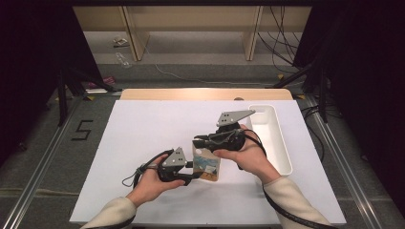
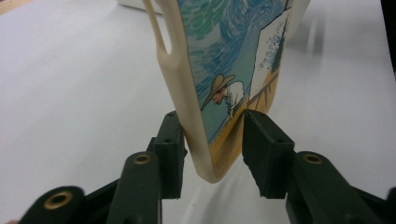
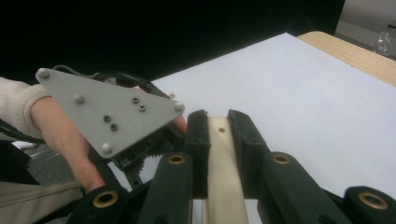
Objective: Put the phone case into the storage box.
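A phone case (image 1: 207, 165) with a cream rim and a painted blue-and-yellow picture is held upright above the white table (image 1: 143, 129), near its middle. My left gripper (image 1: 195, 174) is shut on its lower corner. In the left gripper view the case (image 2: 224, 70) rises between the black pads (image 2: 170, 144), one on the cream back and one on the picture side. My right gripper (image 1: 198, 142) is shut on the case's top edge. In the right gripper view the cream rim (image 3: 220, 154) runs between the jaws, and the left gripper's grey plate (image 3: 107, 112) and a hand lie just beyond.
A long white tray (image 1: 286, 157) lies along the table's right side, close behind the right hand. A wooden strip (image 1: 205, 94) borders the far edge. Cables trail from both grippers. Beyond the table there is grey floor and wooden shelving.
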### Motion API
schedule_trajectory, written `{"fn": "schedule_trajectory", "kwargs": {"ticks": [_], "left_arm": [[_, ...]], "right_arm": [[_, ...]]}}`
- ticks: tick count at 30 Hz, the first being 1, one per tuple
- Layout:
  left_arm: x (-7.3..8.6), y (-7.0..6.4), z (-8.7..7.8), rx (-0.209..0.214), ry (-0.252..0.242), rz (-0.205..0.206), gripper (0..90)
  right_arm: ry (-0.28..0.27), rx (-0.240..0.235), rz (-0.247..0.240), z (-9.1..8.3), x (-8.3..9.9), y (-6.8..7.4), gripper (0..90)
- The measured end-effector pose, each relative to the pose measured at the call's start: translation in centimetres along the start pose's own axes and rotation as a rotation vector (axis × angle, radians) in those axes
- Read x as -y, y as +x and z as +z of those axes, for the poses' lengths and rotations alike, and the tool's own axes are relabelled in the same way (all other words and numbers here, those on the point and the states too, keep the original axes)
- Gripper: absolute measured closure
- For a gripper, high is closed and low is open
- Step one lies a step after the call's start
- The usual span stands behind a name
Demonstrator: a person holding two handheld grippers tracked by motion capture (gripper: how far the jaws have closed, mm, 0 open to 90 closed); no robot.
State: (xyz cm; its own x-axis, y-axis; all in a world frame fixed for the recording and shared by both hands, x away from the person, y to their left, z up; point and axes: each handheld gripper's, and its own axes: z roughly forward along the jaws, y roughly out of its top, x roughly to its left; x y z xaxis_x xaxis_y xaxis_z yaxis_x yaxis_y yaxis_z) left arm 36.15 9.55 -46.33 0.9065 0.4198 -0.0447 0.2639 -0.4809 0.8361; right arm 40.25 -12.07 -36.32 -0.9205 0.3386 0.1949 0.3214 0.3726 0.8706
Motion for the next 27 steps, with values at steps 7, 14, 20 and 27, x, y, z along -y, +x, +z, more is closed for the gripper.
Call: {"fn": "schedule_trajectory", "kwargs": {"ticks": [7, 14, 20, 27], "left_arm": [[-0.1, 0.1, -0.4, 0.018, -0.005, 0.021, 68.1], [-0.4, 0.1, -0.7, 0.031, -0.008, 0.002, 73.1], [-0.6, 0.3, -1.1, 0.036, -0.014, -0.025, 77.1], [-0.7, 0.4, -1.2, 0.040, -0.014, -0.062, 79.1]], "right_arm": [[-0.016, -0.016, 0.010, -0.2, 0.0, -0.2, 79.5], [-0.032, -0.030, 0.024, -0.5, 0.0, -0.3, 79.4], [-0.047, -0.046, 0.027, -0.6, -0.1, -0.3, 79.3], [-0.058, -0.052, 0.027, -0.7, -0.1, -0.5, 78.9]]}}
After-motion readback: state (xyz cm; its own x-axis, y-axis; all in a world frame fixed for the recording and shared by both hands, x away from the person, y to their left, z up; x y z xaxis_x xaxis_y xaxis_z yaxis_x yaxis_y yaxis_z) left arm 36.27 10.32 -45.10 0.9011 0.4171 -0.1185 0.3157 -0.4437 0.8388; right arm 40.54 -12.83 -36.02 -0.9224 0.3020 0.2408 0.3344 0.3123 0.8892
